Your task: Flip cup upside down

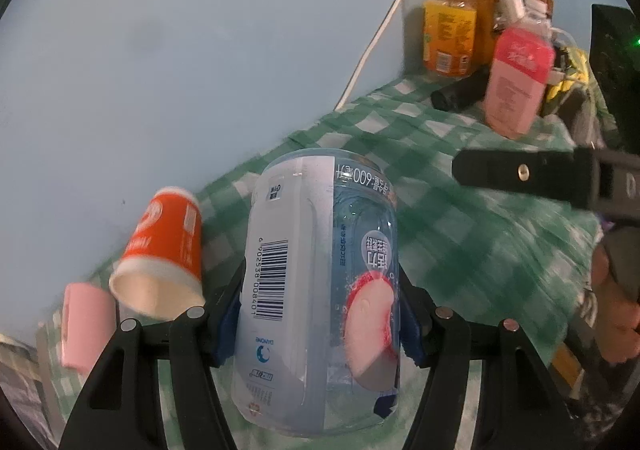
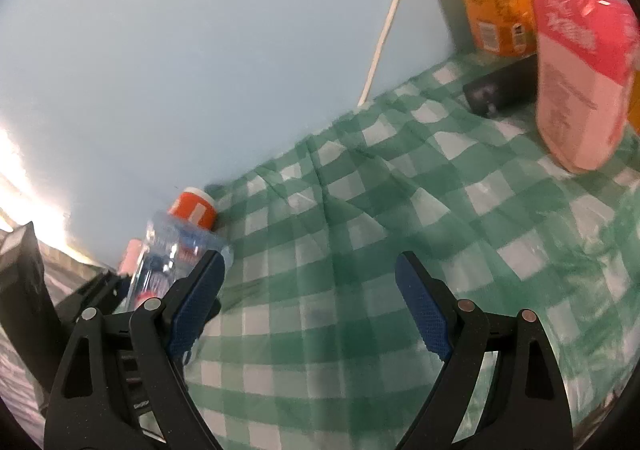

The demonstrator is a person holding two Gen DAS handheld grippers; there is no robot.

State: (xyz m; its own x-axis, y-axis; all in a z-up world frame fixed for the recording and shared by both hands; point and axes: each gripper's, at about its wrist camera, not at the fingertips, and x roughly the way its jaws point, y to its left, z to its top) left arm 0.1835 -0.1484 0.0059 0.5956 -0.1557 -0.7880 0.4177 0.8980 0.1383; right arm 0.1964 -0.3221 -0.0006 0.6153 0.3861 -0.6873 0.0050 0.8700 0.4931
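Observation:
My left gripper is shut on a clear cut-off bottle cup with a white barcode label and a pink fruit picture; its print reads upside down and it hangs above the green checked cloth. The same cup shows at the left of the right wrist view, held by the left gripper. My right gripper is open and empty over the cloth. Its black finger shows at the right of the left wrist view.
An orange paper cup lies tilted by the wall, also seen in the right wrist view. A small pink cup is beside it. An orange juice bottle, a pink bottle, a black object and a white cable stand far right.

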